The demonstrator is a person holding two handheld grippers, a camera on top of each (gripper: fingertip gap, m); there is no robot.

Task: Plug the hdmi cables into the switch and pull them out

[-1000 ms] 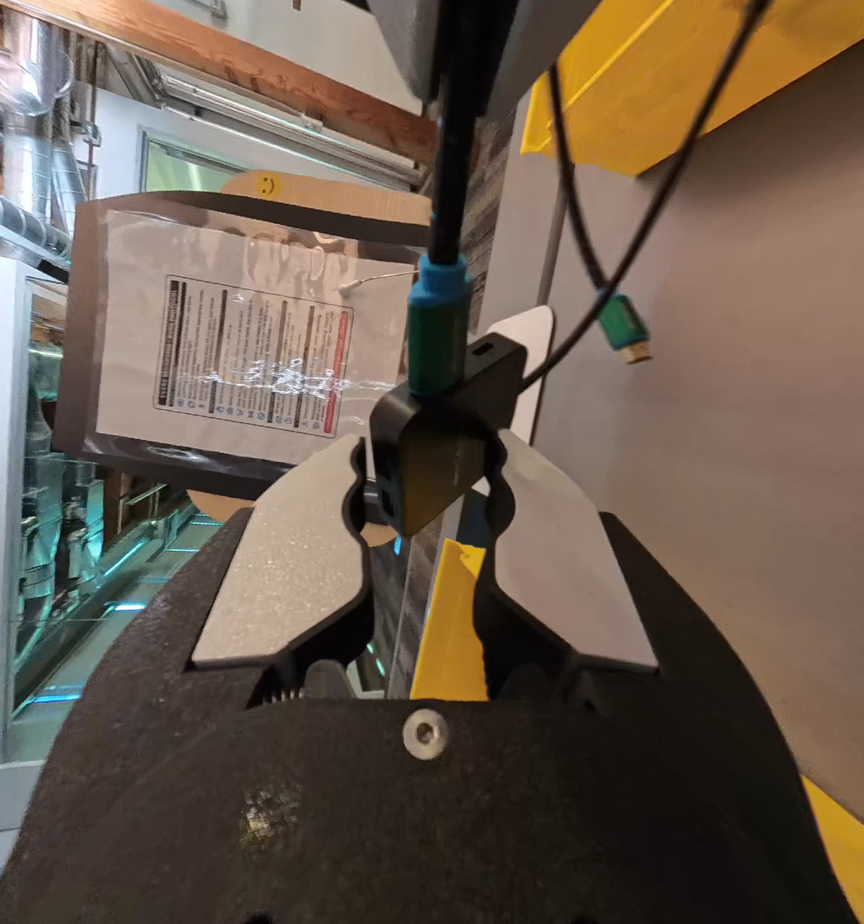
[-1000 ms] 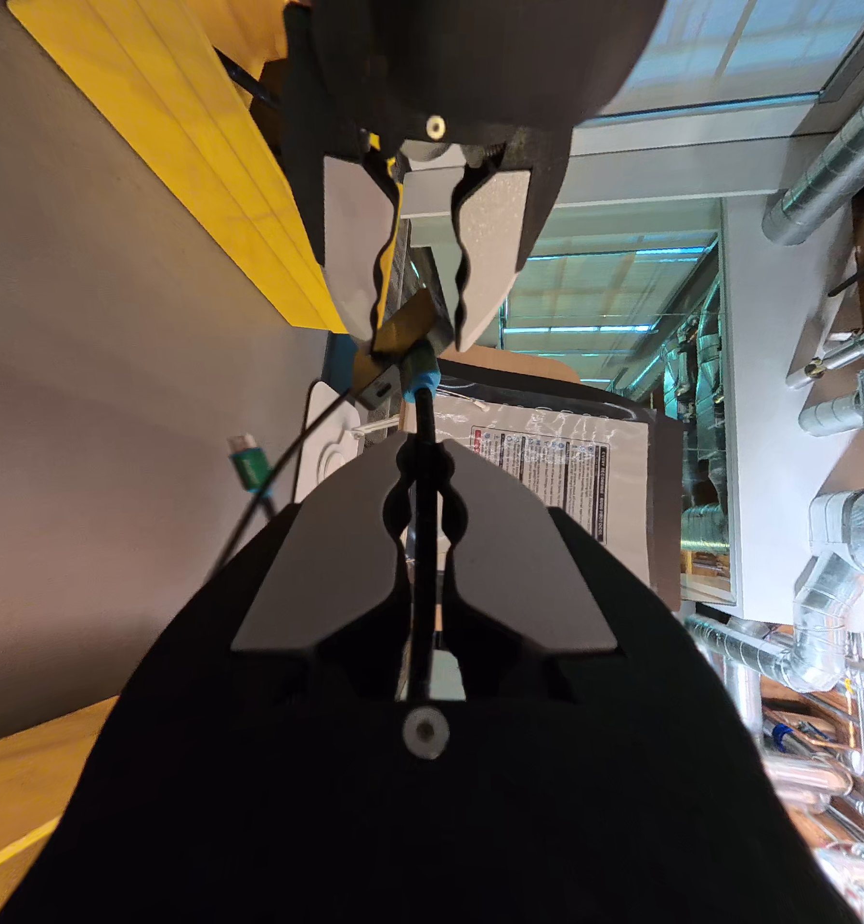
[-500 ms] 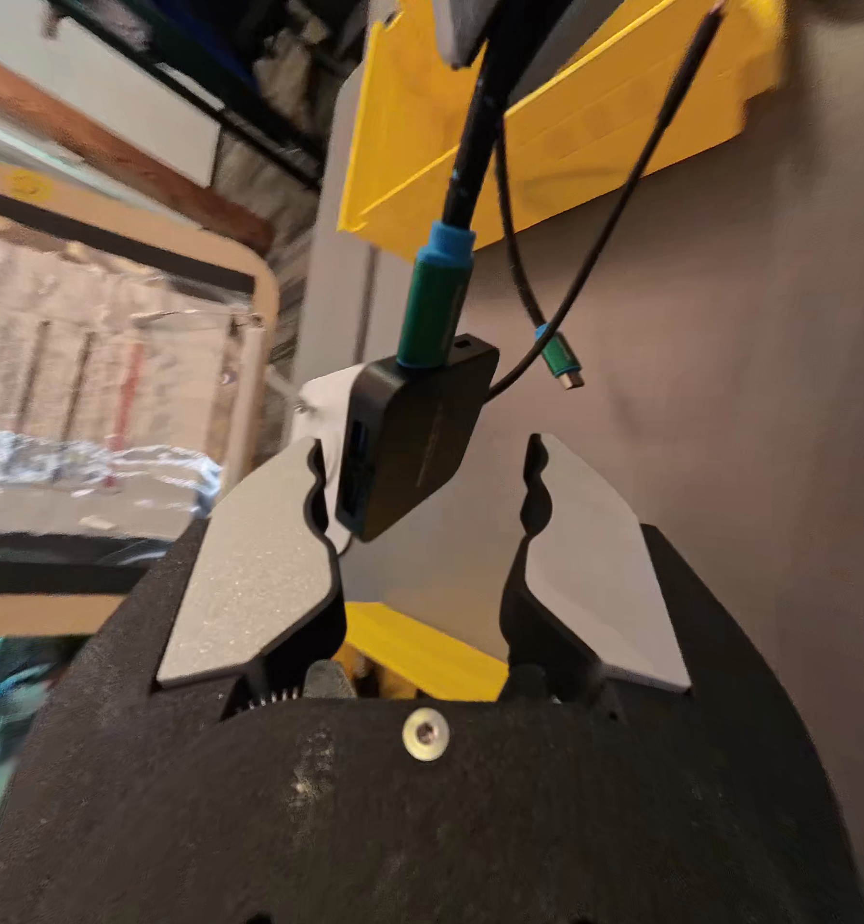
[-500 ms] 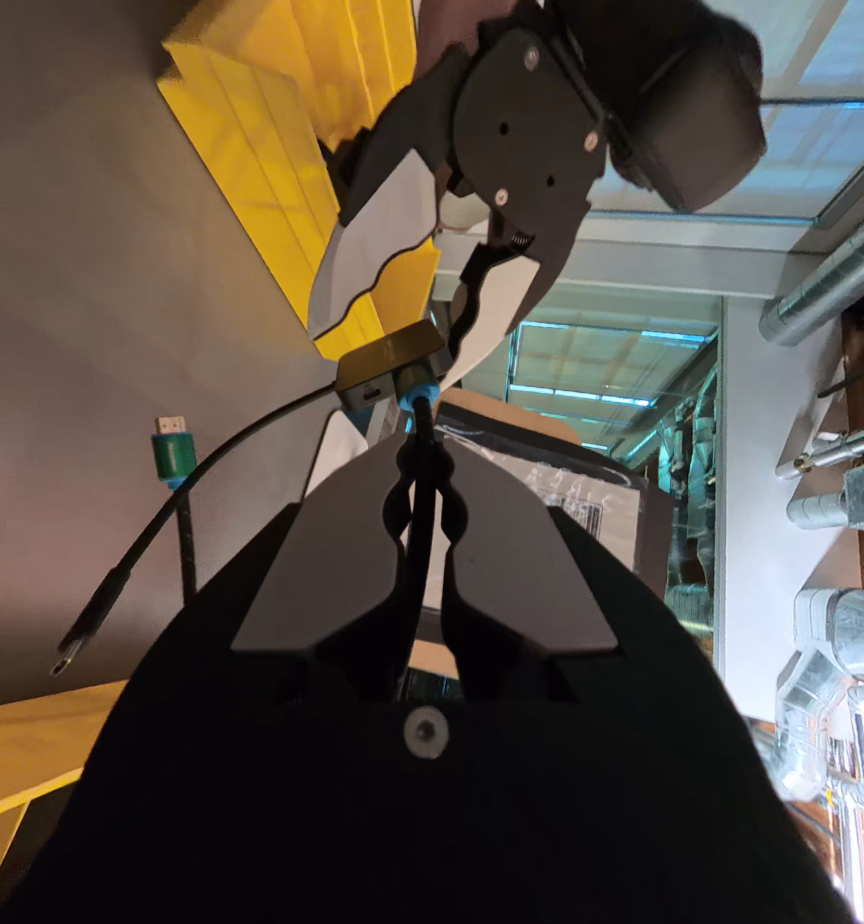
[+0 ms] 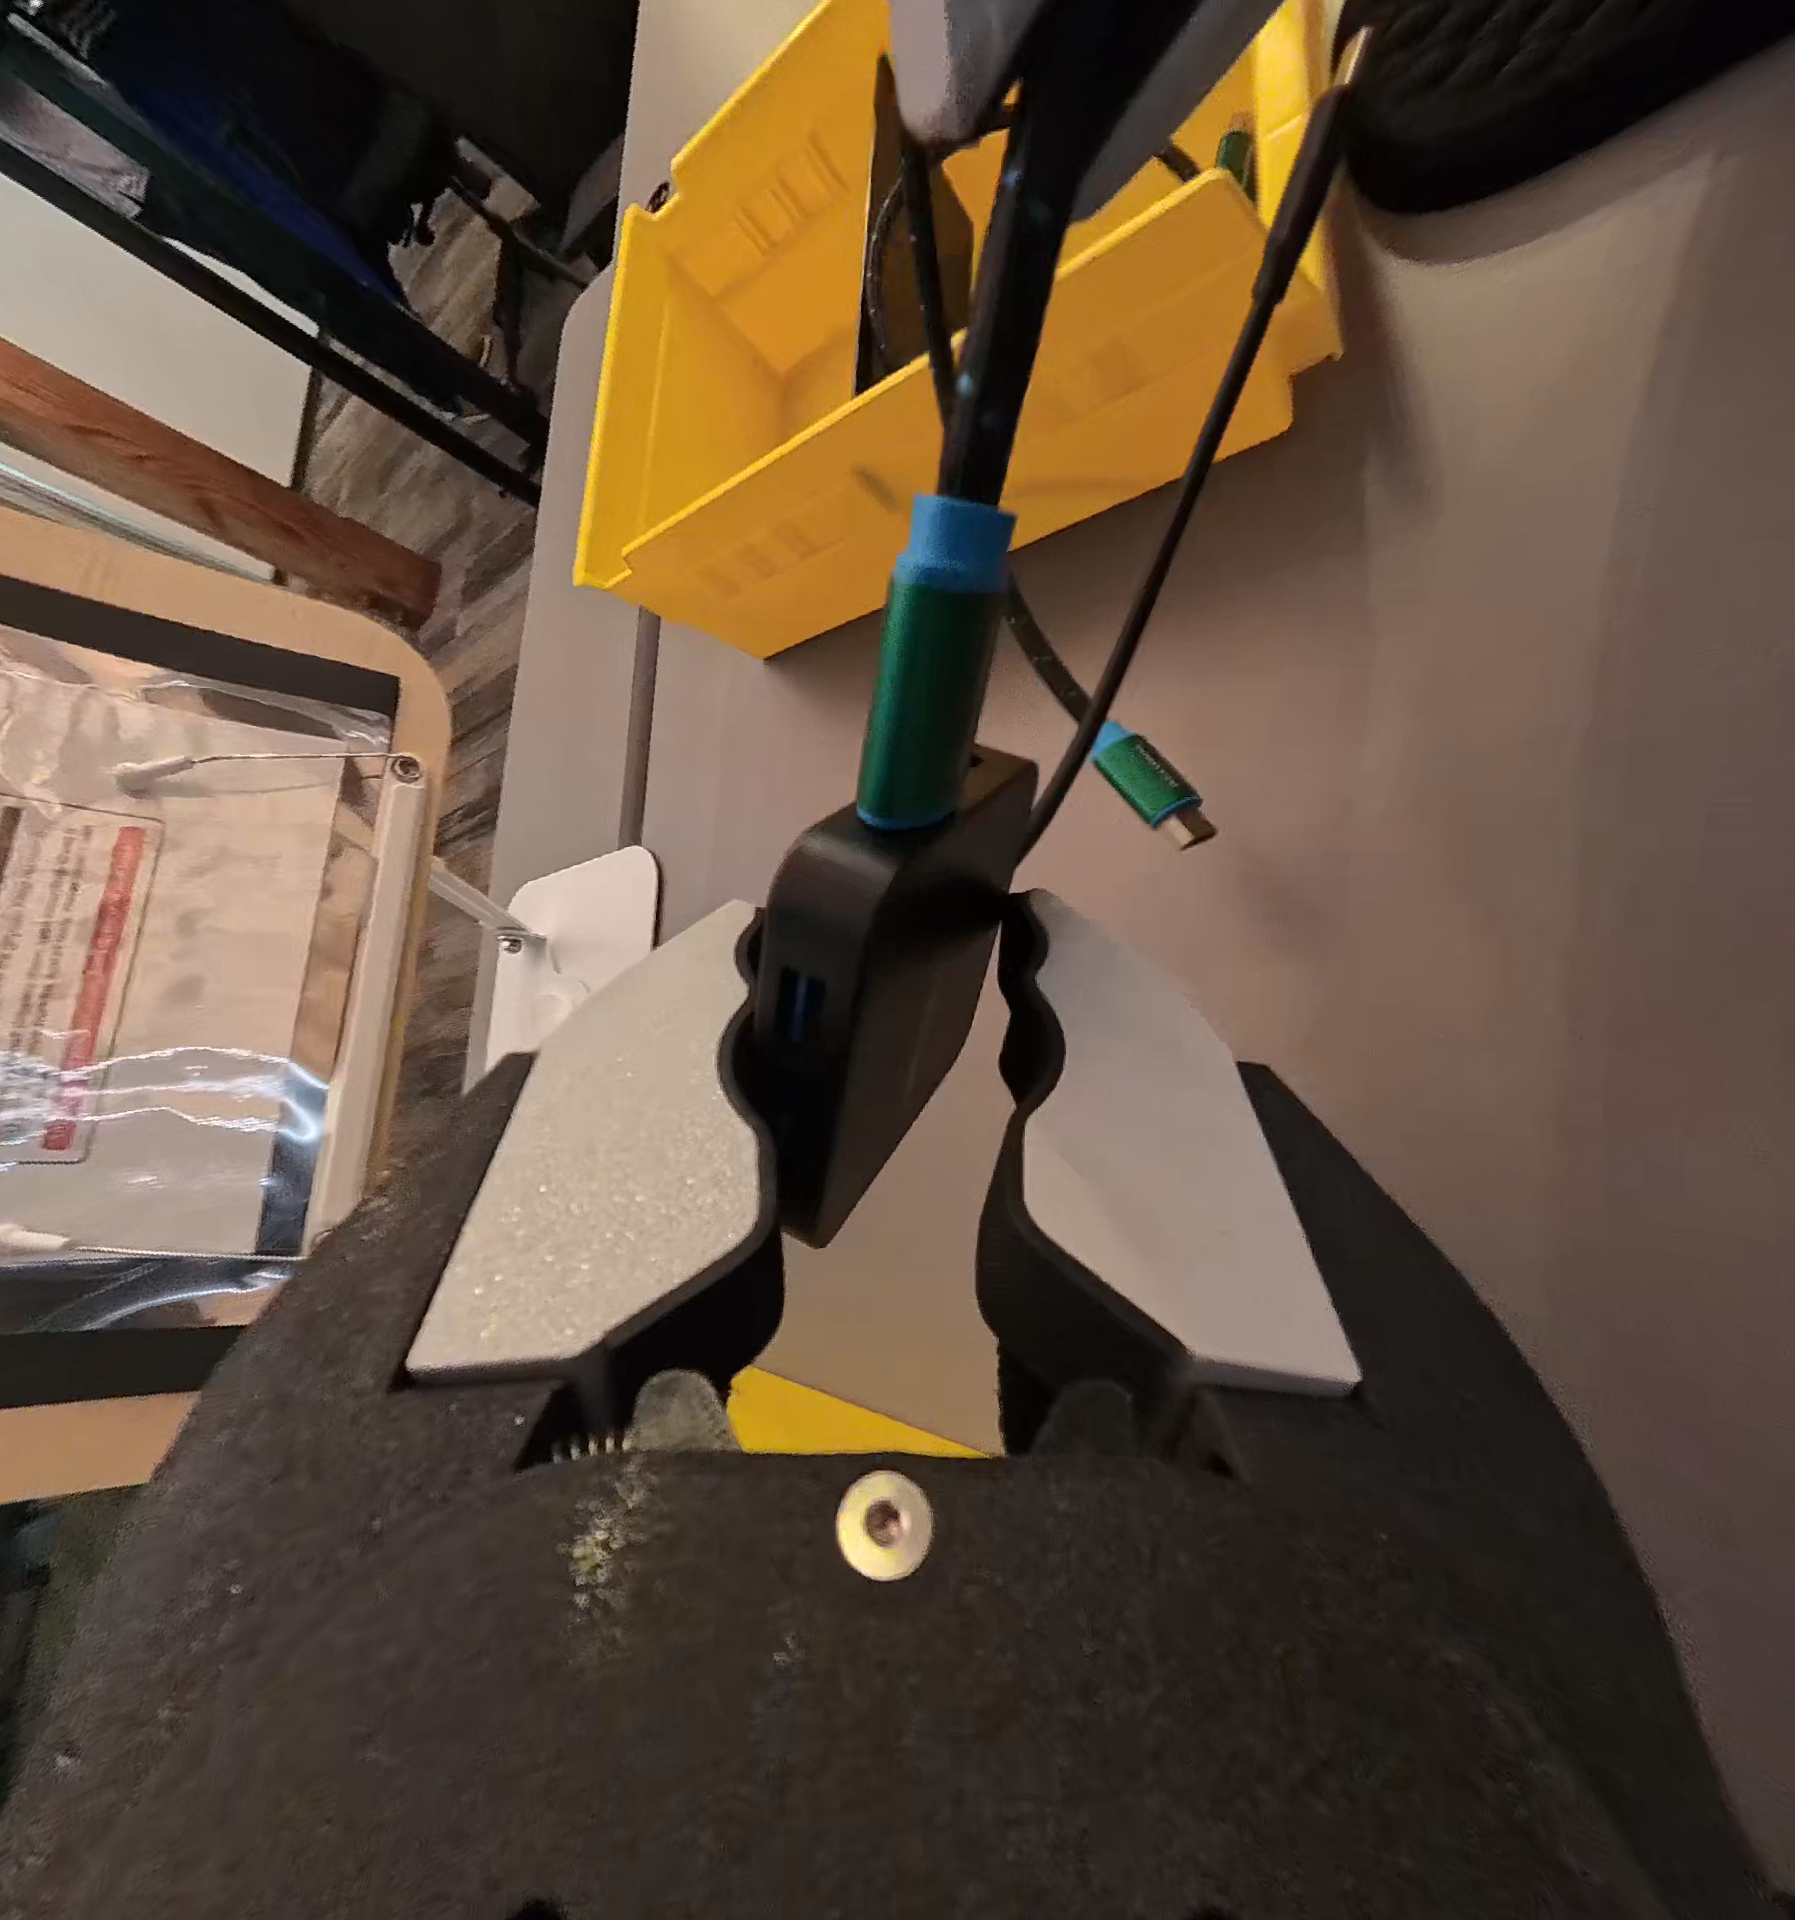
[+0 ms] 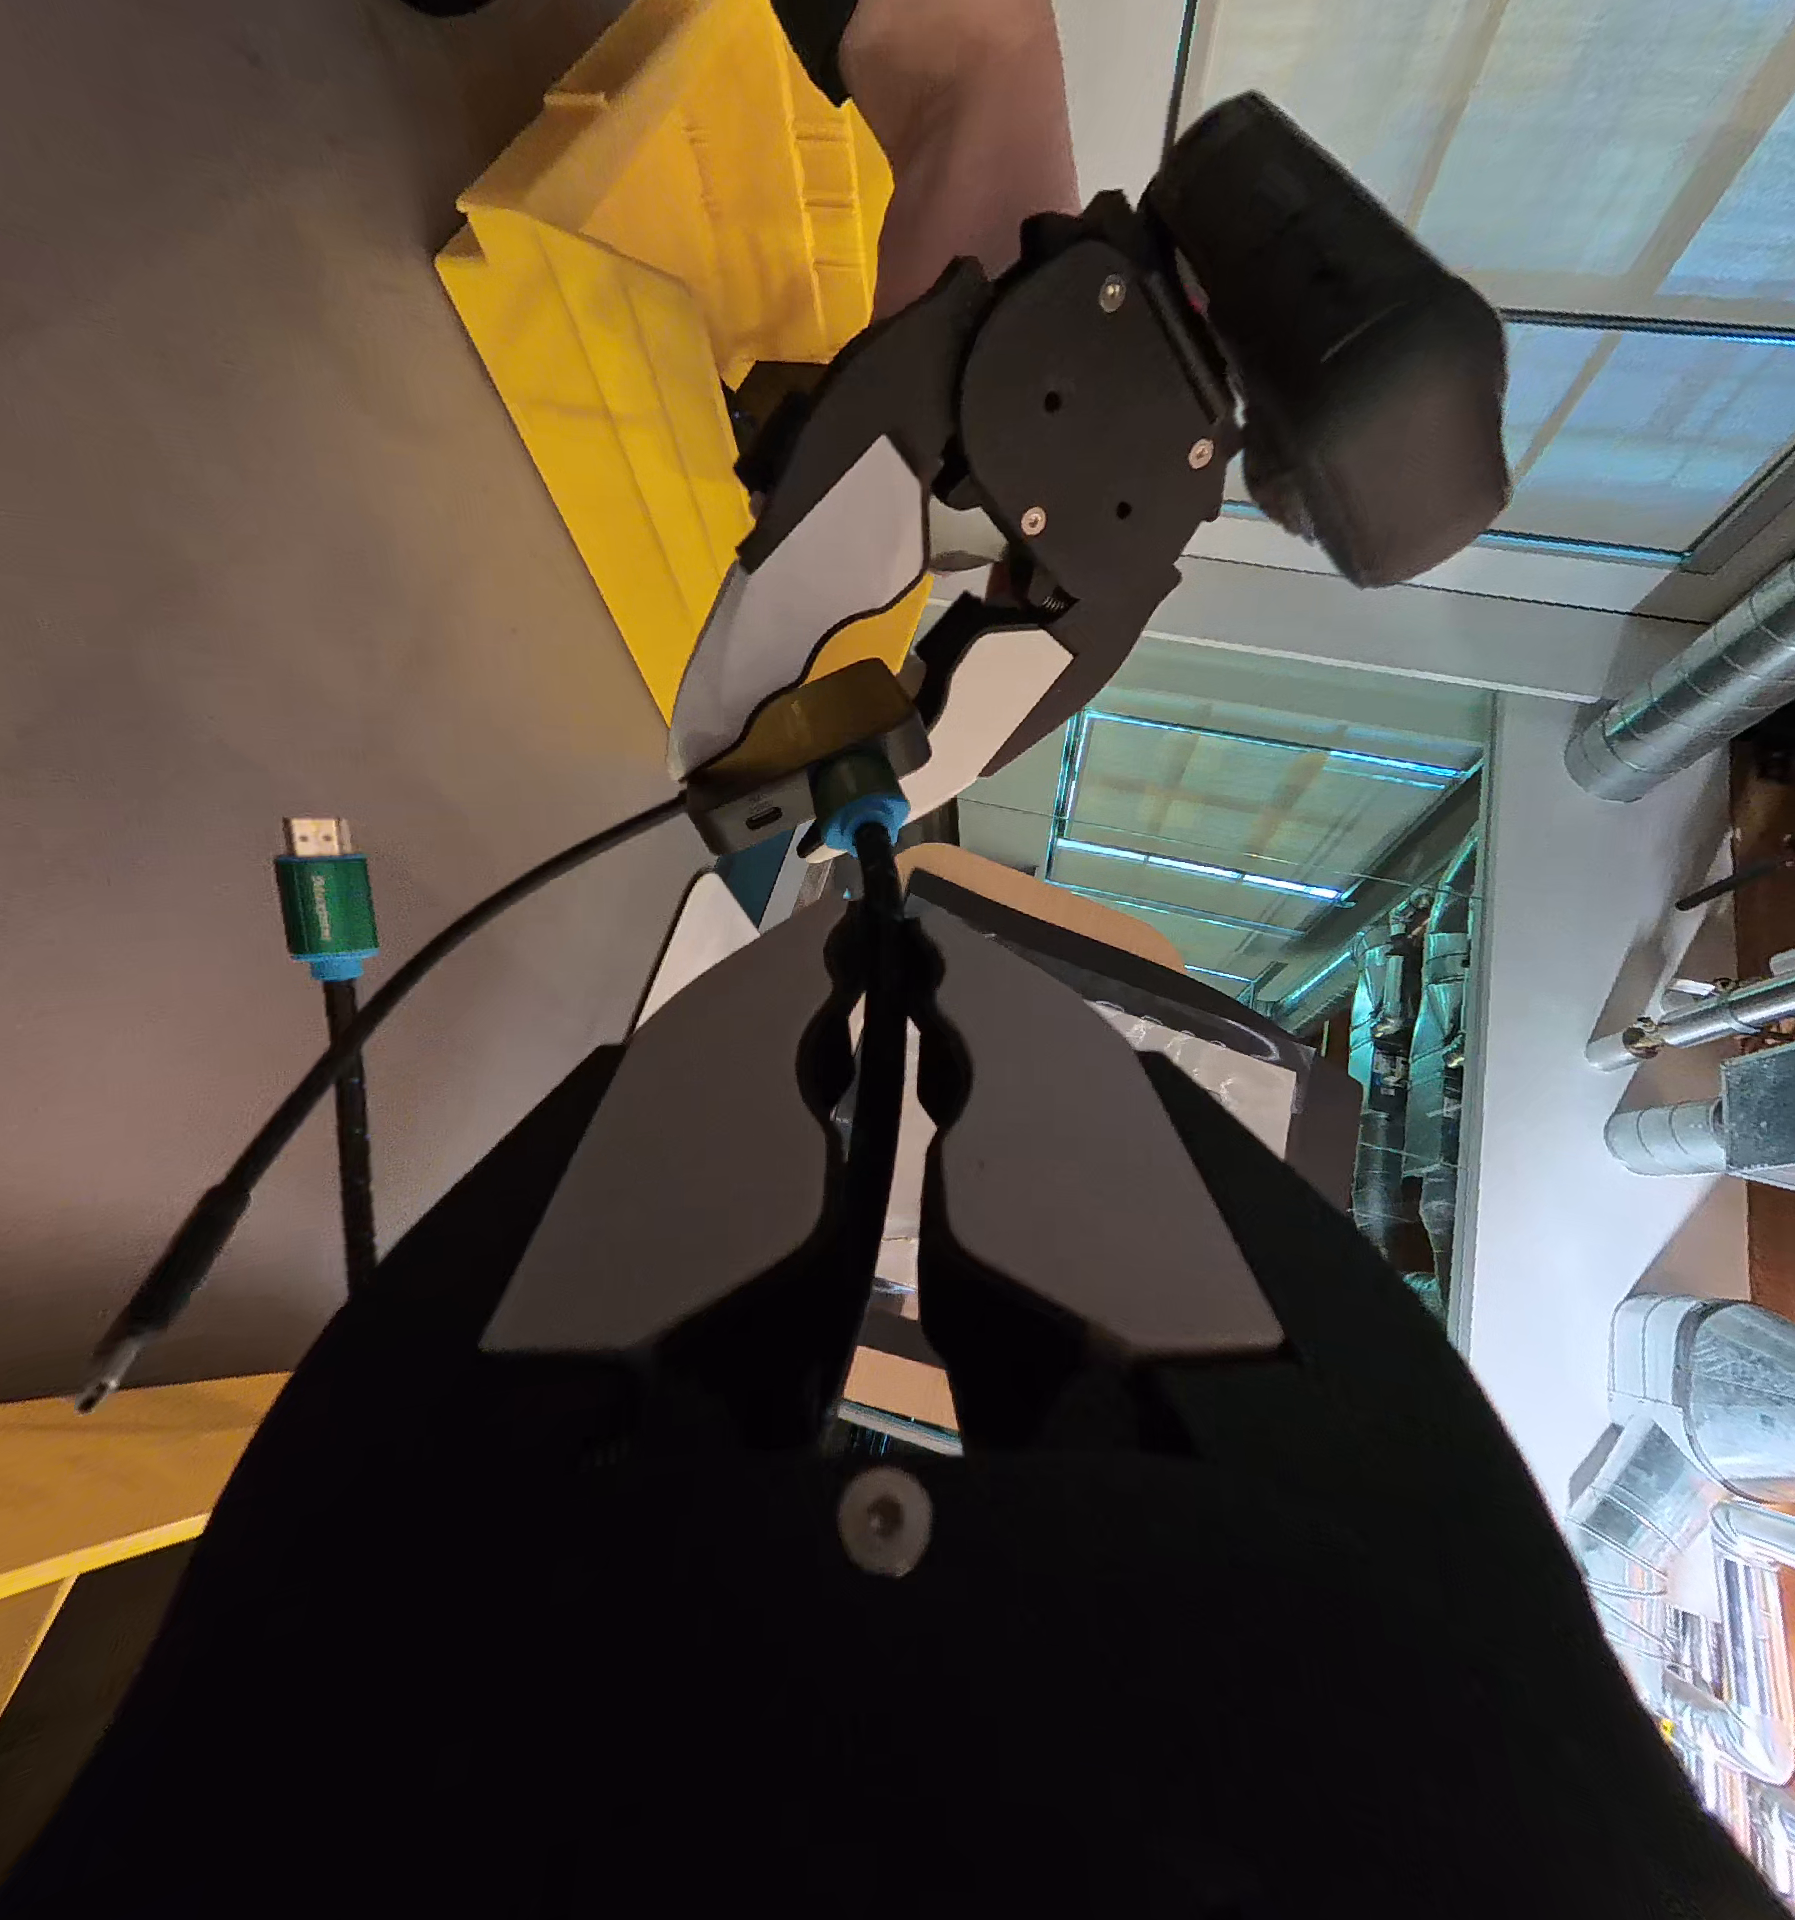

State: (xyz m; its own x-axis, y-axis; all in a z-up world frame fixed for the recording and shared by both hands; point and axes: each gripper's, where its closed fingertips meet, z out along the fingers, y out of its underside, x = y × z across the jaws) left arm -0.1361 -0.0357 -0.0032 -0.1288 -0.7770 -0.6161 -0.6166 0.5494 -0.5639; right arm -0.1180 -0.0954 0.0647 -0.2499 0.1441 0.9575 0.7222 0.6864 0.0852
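While your left tool (image 5: 877, 997) clamps the switch (image 5: 877, 1013) to brace it, your right tool (image 6: 877, 1023) pinches the cable (image 6: 877, 935) just behind the plug (image 5: 929, 696), seated in the switch, for extraction.

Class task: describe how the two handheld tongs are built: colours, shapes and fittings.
Both tongs, left and right, have a rough matt black body with one silver screw at the middle. Each has two flat grey fingers with wavy black inner edges. The left carries a bulky black camera block at its rear.
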